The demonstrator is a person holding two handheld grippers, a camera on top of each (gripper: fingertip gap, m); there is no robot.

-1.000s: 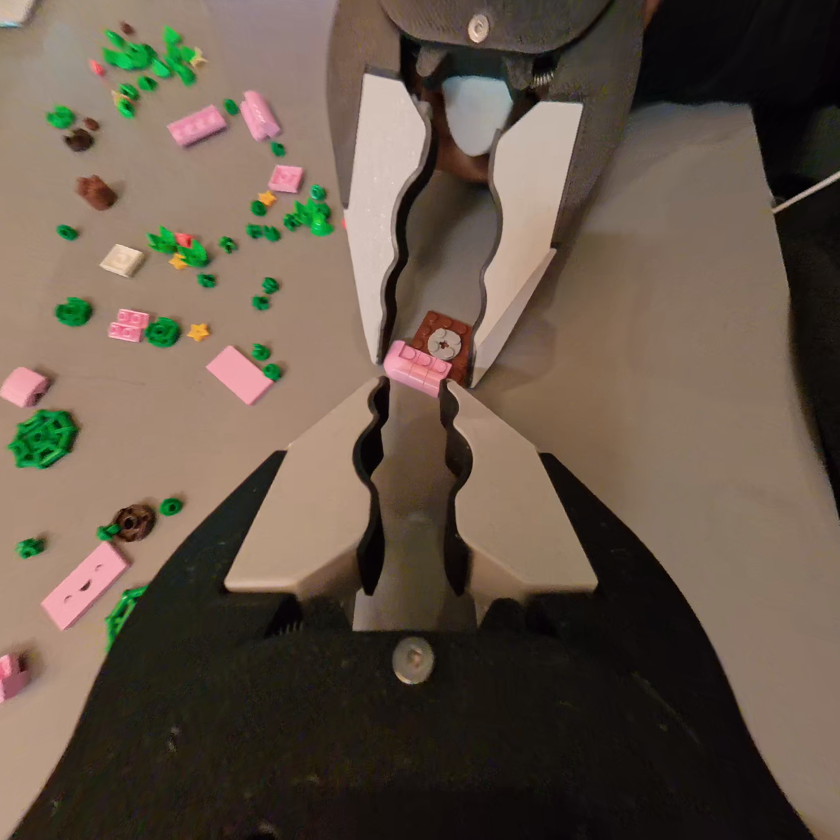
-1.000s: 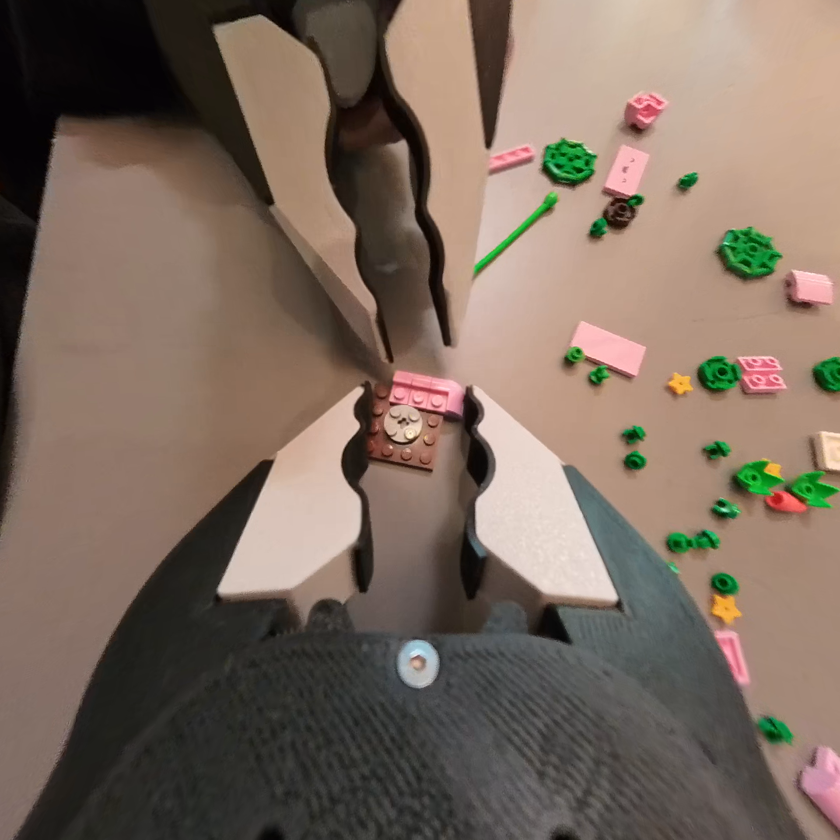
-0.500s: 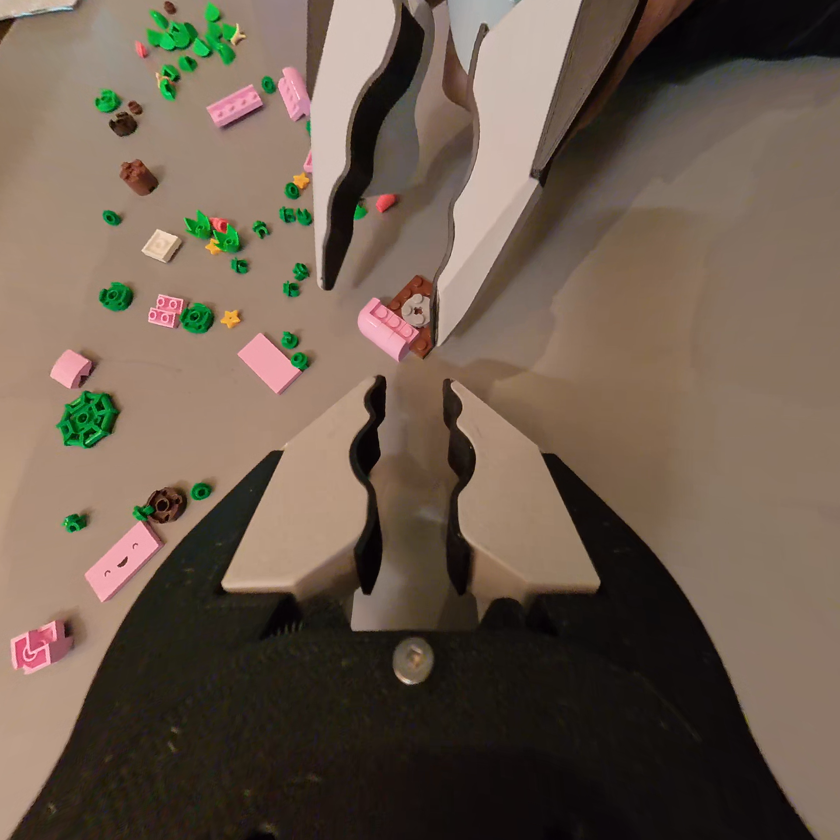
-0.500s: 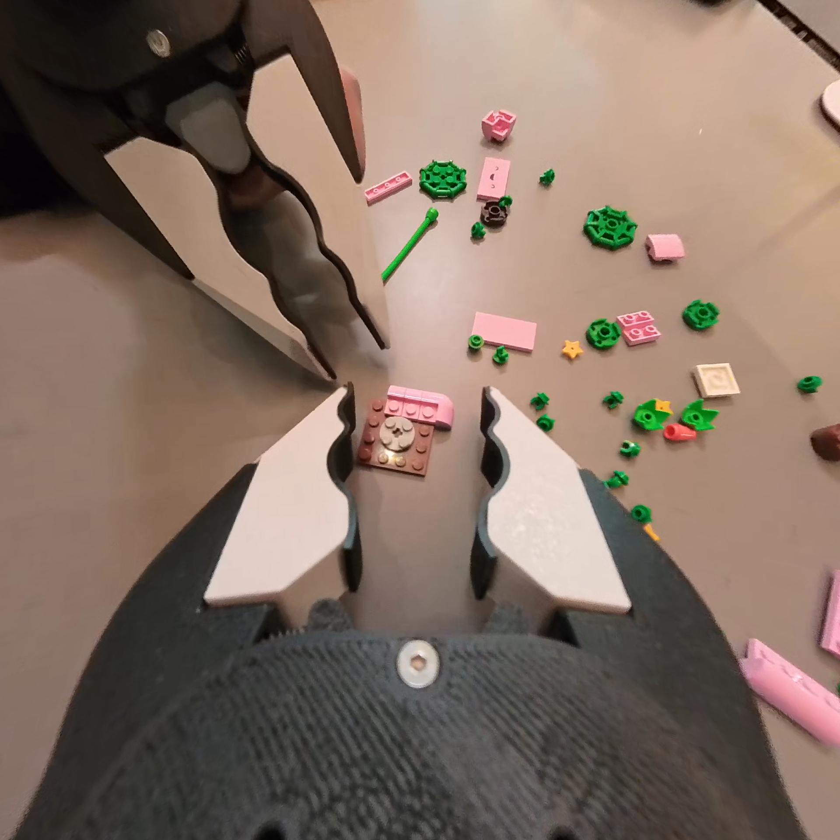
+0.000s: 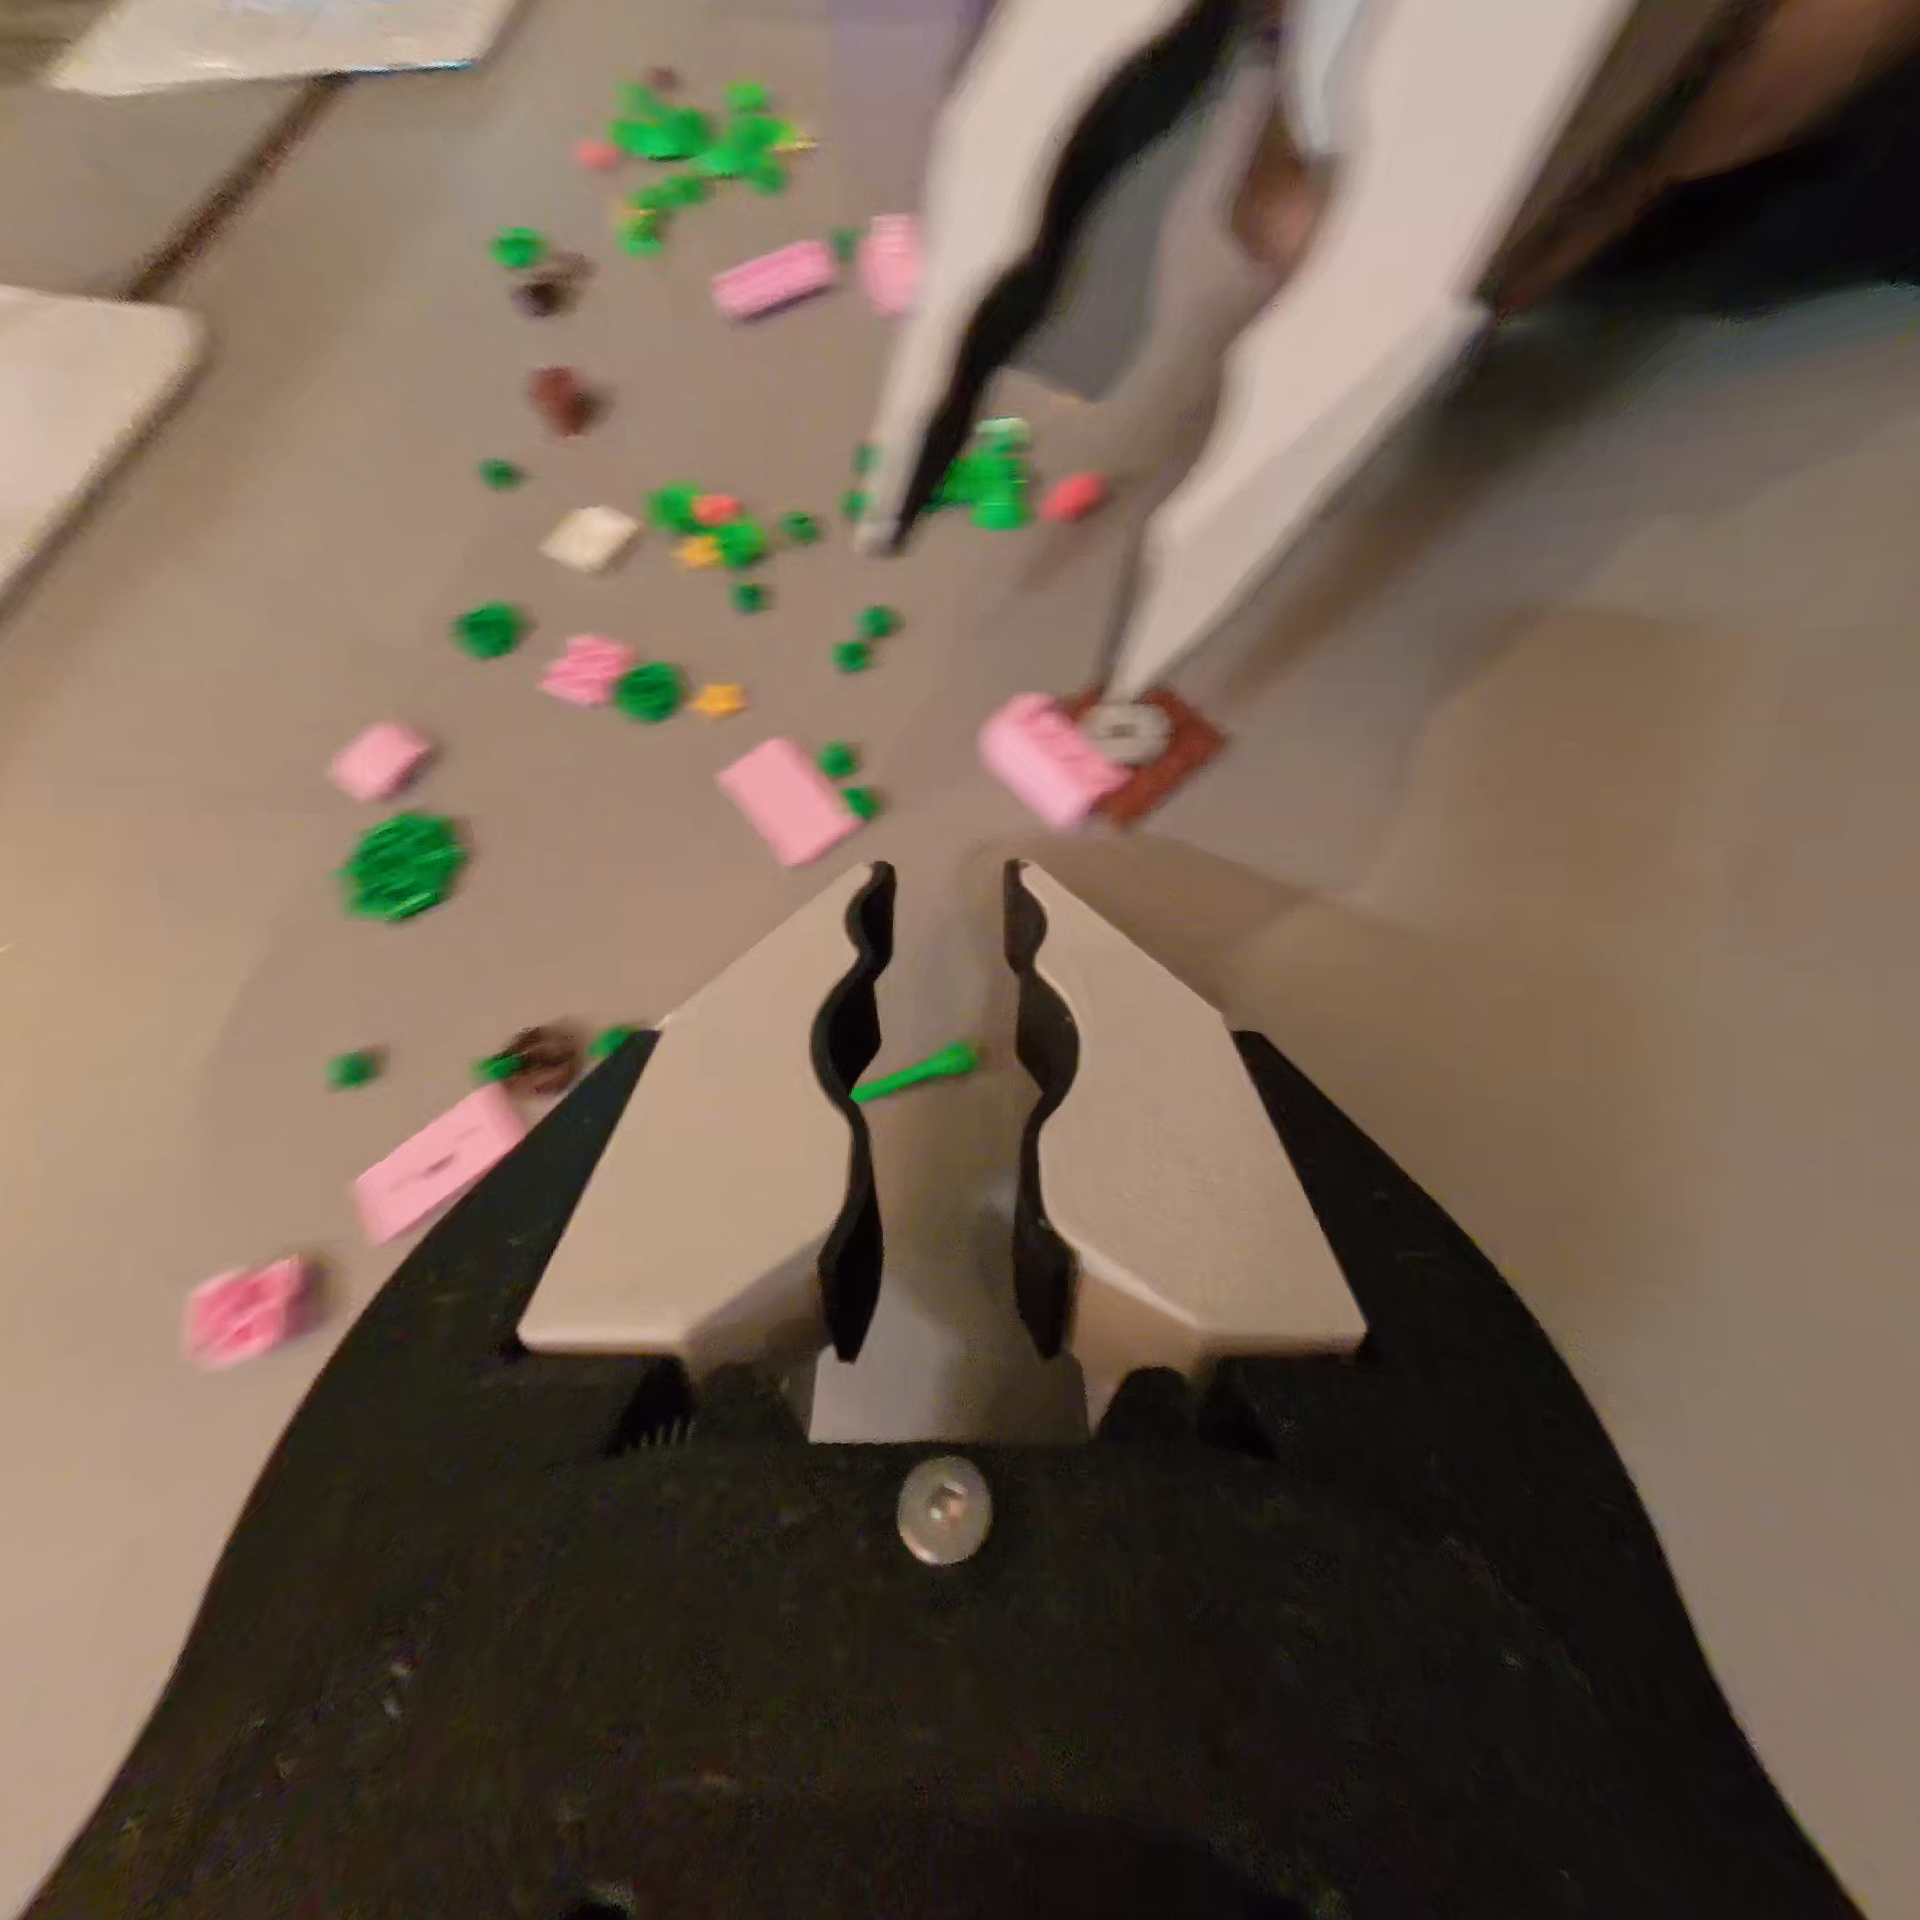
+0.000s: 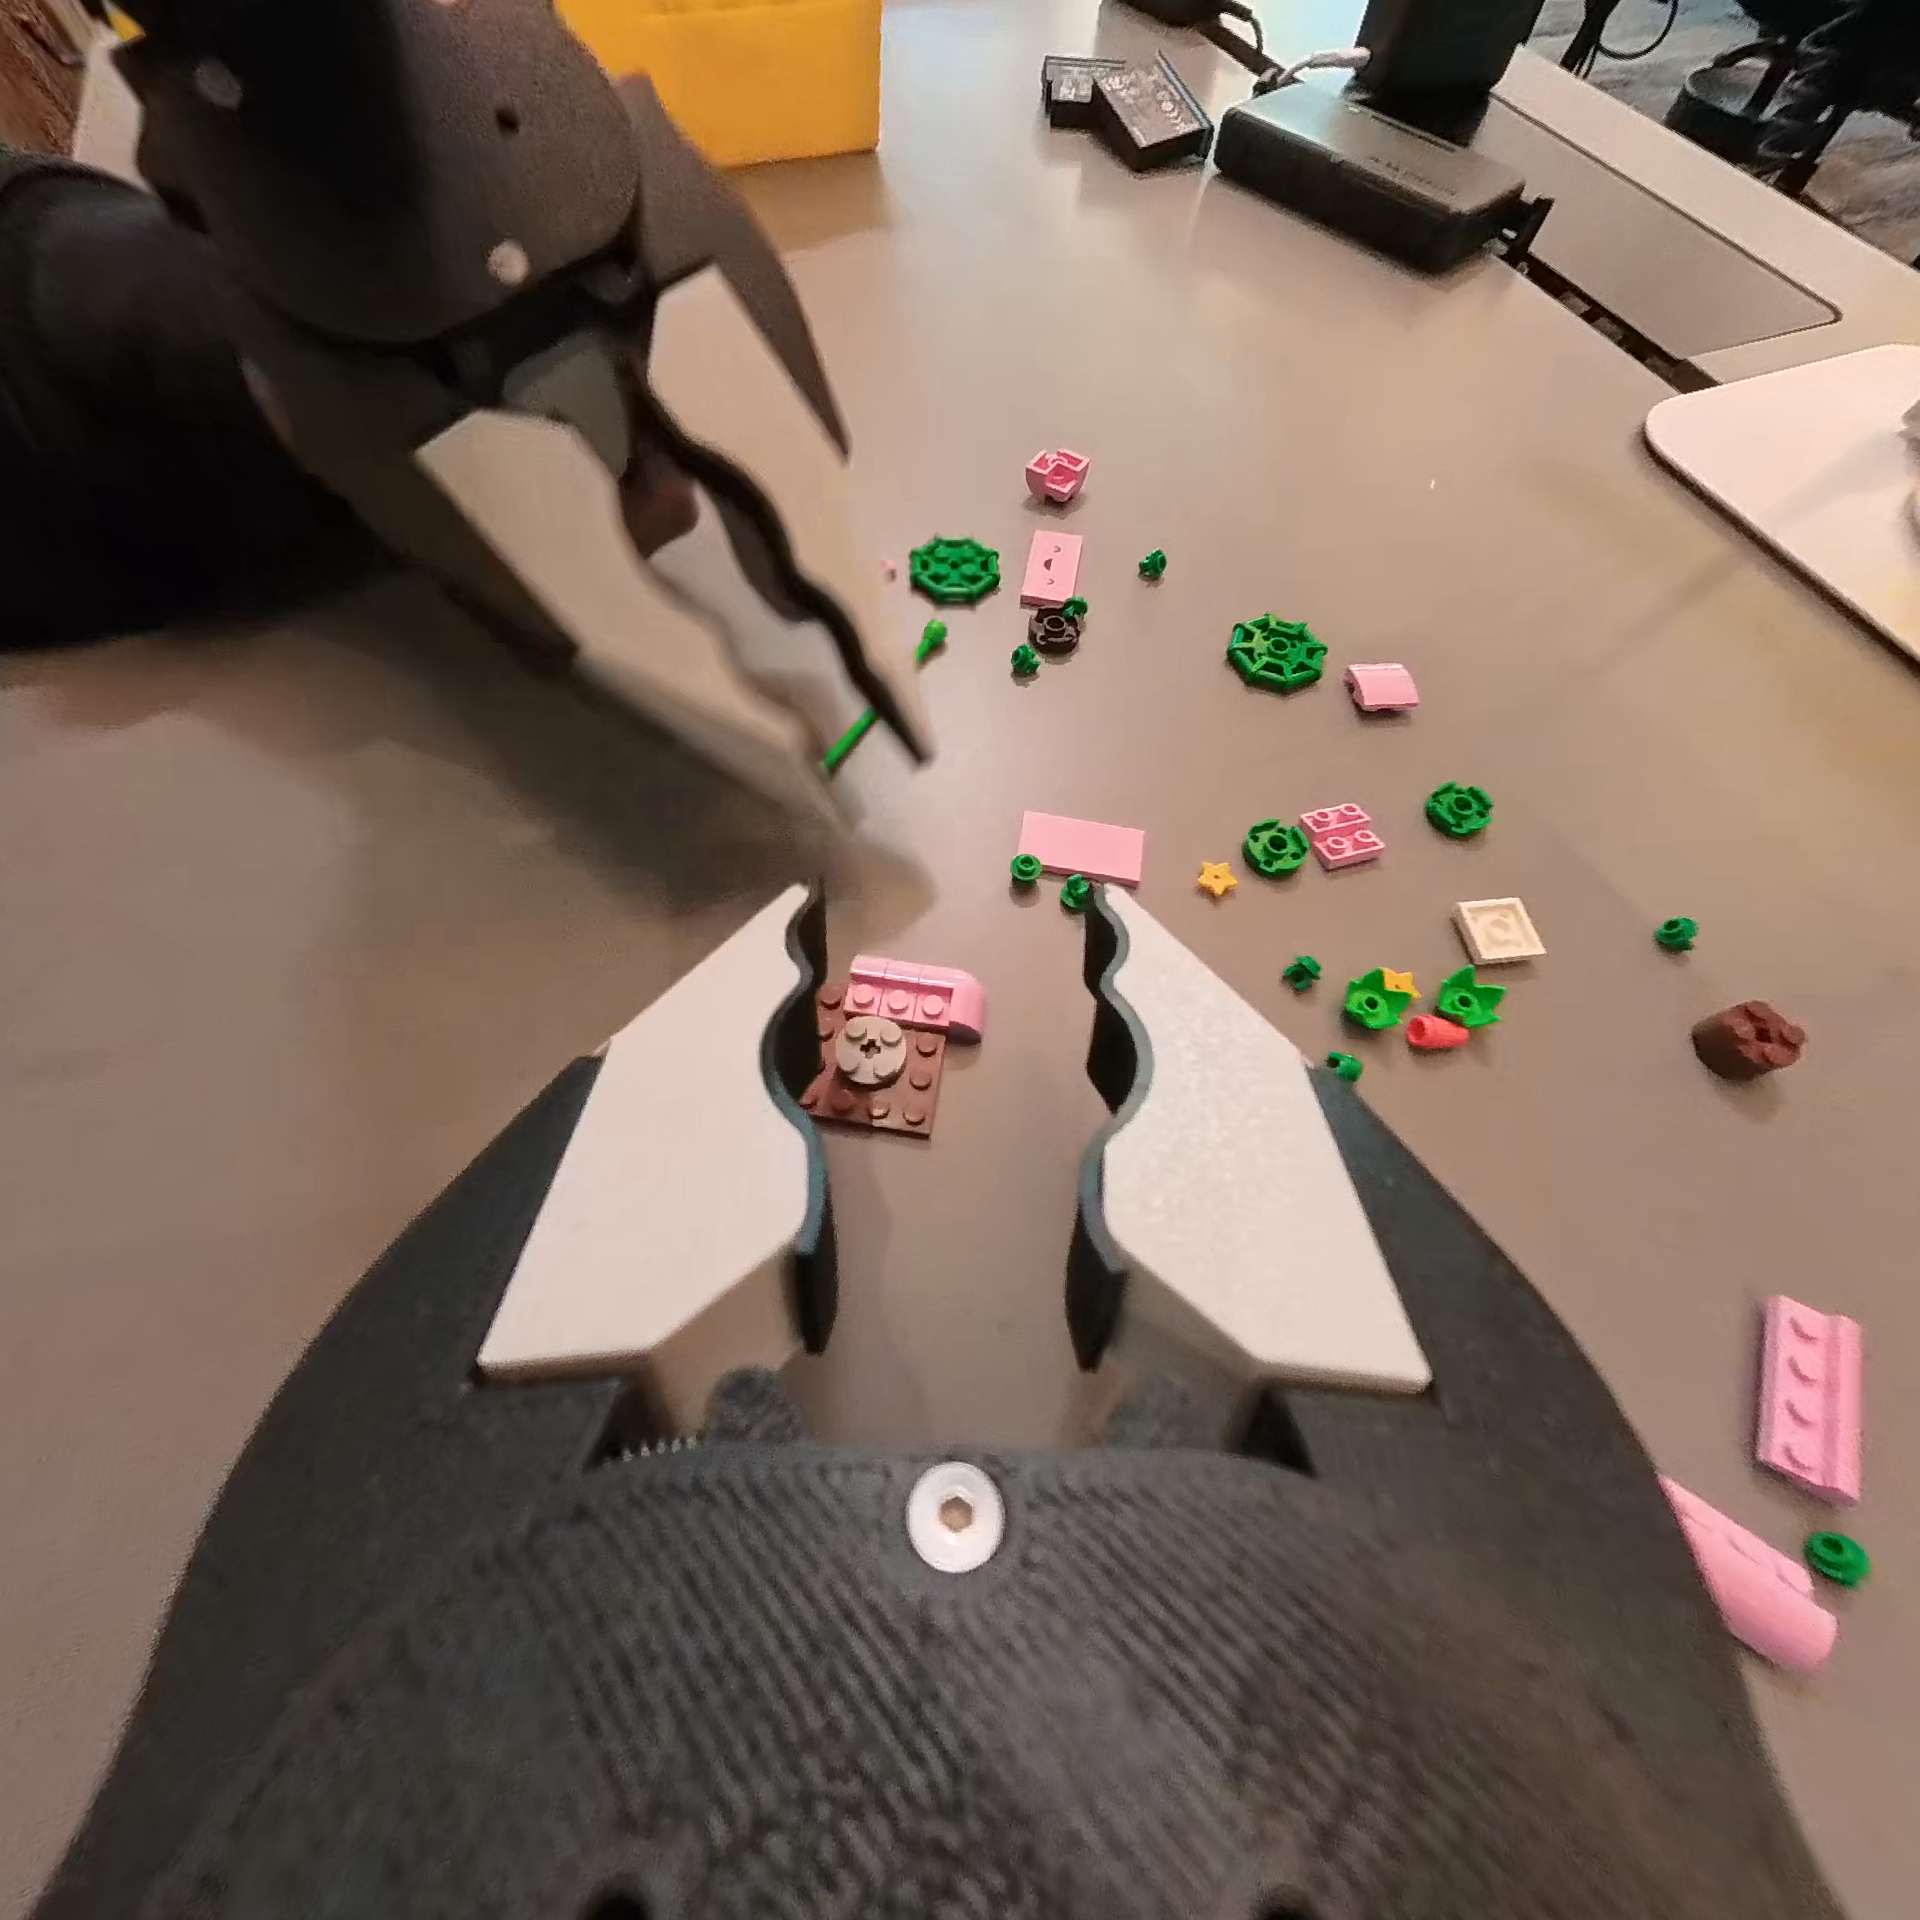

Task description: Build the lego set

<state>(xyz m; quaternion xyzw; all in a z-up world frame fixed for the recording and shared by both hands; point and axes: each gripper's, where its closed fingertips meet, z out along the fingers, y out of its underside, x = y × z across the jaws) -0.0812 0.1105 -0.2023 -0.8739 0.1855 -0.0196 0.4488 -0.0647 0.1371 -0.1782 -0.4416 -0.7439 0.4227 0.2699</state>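
Observation:
A small assembly lies on the grey table: a brown plate (image 6: 894,1103) with a grey round piece and a pink curved brick (image 6: 916,1000) on it. It also shows in the left wrist view (image 5: 1162,781), blurred. My right gripper (image 6: 951,899) is open and empty, and the assembly lies between its fingers, close to the left one. My left gripper (image 5: 948,871) is slightly open and empty, held above the table a little short of the assembly. A green stem (image 6: 852,743) lies under the left gripper (image 6: 878,790).
Loose pieces lie to the right of the assembly: a pink tile (image 6: 1081,847), green wheels (image 6: 1276,652), a white tile (image 6: 1498,930), a brown round brick (image 6: 1749,1039) and pink plates (image 6: 1808,1397). A yellow box (image 6: 748,73), black devices (image 6: 1361,166) and a white tray (image 6: 1808,488) stand farther back. About 5 cm separates my left fingertips from my right. My right tips are roughly 5 cm from the brown plate (image 6: 894,1103).
Both grippers have drawn back and up from the assembly, which stays on the table. The right gripper has opened wider. The left gripper has swung away to the side.

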